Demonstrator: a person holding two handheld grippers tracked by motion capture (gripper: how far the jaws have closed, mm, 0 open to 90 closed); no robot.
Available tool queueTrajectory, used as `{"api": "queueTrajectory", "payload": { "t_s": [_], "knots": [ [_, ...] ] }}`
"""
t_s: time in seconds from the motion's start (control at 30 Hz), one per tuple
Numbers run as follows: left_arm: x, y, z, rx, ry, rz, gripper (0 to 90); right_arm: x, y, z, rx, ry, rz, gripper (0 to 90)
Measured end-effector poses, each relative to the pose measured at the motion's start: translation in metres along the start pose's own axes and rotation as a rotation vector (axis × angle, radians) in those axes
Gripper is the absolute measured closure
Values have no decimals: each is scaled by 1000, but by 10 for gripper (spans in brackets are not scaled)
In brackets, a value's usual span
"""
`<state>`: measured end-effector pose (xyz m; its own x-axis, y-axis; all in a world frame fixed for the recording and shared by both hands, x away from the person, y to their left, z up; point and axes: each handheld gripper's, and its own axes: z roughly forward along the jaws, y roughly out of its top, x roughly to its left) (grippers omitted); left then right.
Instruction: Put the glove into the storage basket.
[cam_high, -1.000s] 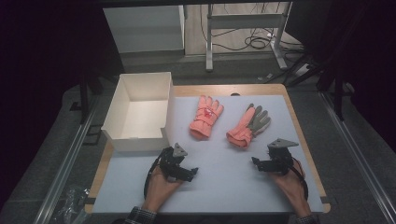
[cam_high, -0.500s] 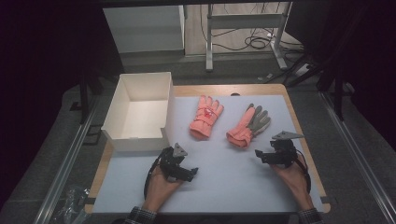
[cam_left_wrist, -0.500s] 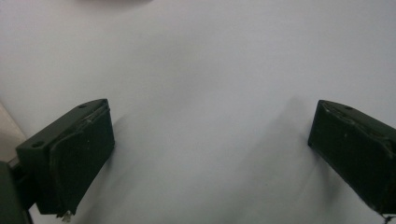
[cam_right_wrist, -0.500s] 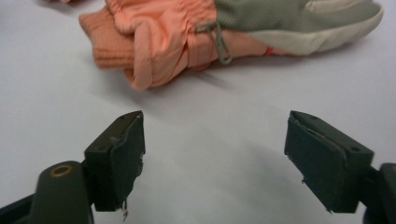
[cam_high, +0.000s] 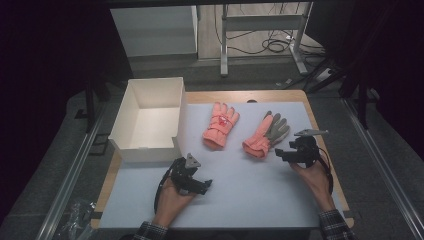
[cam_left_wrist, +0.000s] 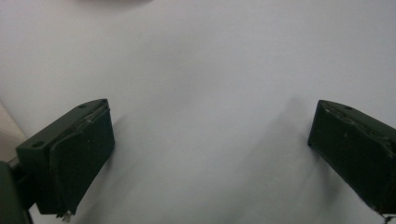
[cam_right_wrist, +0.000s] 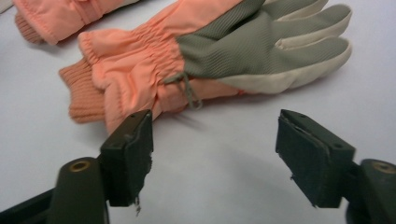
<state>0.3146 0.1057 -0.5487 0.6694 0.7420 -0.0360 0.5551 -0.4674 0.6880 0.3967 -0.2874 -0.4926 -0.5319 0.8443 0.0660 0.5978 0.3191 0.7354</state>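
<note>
2 gloves (cam_high: 221, 125) (cam_high: 265, 134) lie on the mat (cam_high: 240, 190), right of the box (cam_high: 150, 120).

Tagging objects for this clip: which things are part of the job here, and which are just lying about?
In the job:
- grey-palmed glove, just ahead of the right tongs, whose jaws have just been closing with nothing between them
- second pink glove
- white box, probably where the gloves go

Lying about:
- left tongs, open over bare mat
- cables on the floor
- plastic bag at the table's edge

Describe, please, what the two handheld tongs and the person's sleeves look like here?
Both tongs, left and right, are black, with two blocky flat-faced jaws each. A grey three-cornered plate tops the right one, a smaller one the left. Black cables trail back along the hands. The cuffs are dark plaid.
</note>
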Motion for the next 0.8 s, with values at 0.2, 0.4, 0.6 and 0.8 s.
{"api": "queueTrajectory", "payload": {
  "t_s": [0.2,0.4,0.6,0.8],
  "knots": [
    [0,0,0,1,0,1,3,-4,19,5,-24,-2,-9,373],
    [0,0,0,0,0,1,3,-6,38,16,-26,-12,-21,421],
    [0,0,0,-1,0,-1,3,-8,53,32,-29,-35,-22,425],
    [0,0,0,-4,0,-3,4,-14,55,53,6,-65,-10,408]
  ]
}}
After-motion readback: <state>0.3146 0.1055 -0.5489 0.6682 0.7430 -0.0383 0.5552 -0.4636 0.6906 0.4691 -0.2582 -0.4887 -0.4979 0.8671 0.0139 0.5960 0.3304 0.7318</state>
